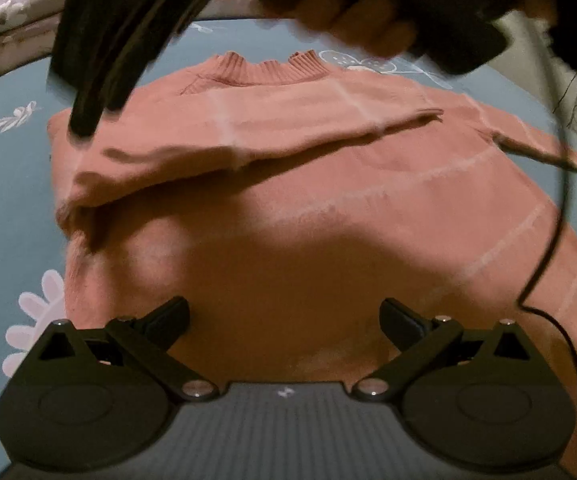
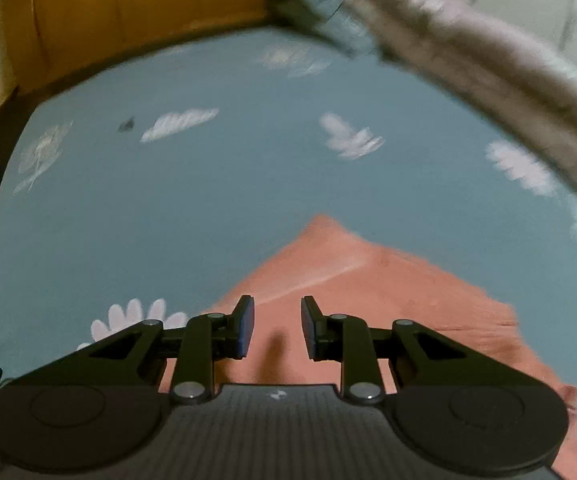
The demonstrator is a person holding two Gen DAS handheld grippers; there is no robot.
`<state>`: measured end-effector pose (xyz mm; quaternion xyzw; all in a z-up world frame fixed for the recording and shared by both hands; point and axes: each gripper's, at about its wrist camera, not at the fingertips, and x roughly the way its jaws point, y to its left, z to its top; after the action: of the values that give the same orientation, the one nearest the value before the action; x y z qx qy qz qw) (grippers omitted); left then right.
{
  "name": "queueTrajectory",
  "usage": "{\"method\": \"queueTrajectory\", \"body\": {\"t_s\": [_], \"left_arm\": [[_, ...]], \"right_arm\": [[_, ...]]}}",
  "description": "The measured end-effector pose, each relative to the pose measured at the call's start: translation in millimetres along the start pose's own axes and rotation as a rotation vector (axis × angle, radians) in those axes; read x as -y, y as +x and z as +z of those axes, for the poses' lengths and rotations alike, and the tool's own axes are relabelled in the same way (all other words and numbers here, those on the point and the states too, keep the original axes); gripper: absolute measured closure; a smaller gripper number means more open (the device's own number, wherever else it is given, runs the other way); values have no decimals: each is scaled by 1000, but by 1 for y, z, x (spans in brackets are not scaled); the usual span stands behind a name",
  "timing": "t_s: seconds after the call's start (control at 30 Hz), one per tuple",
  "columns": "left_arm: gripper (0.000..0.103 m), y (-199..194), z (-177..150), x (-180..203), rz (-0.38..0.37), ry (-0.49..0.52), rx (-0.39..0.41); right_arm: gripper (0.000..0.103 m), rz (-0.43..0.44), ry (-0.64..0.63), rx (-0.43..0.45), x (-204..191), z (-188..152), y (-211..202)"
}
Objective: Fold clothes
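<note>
From your left wrist, the salmon-pink knitted sweater with pale stripes [image 1: 328, 184] lies flat on the blue-grey bedsheet printed with white flowers [image 1: 4, 208], one sleeve folded across its chest, while your left gripper [image 1: 284, 320] hangs over the hem with jaws wide apart and empty, and your right gripper [image 1: 88, 120] crosses the top as a dark blur. From your right wrist, its jaws stand a little apart with nothing between them over a sweater corner; beyond the sheet run what looks like an orange-brown wooden board [image 2: 128, 12] and a fuzzy pinkish-grey blanket [image 2: 468, 52].

sweater [image 1: 328, 208]: 1 | bedsheet [image 2: 208, 184]: 1 | tools: left tool [image 1: 284, 320], right tool [image 2: 277, 330]: 2
</note>
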<state>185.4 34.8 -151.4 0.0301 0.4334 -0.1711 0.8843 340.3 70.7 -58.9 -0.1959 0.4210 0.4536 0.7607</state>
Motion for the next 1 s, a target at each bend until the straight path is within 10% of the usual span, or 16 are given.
{"method": "queueTrajectory", "body": {"t_s": [0.17,1.0], "left_arm": [[3,-4,-1,-9,-16,-22,3],[3,-3,-1,-29,-30,-58,13]], "right_arm": [[73,-44,27,-68,-7,0,56],[69,-37,24,-110,-26,-18,57]]}}
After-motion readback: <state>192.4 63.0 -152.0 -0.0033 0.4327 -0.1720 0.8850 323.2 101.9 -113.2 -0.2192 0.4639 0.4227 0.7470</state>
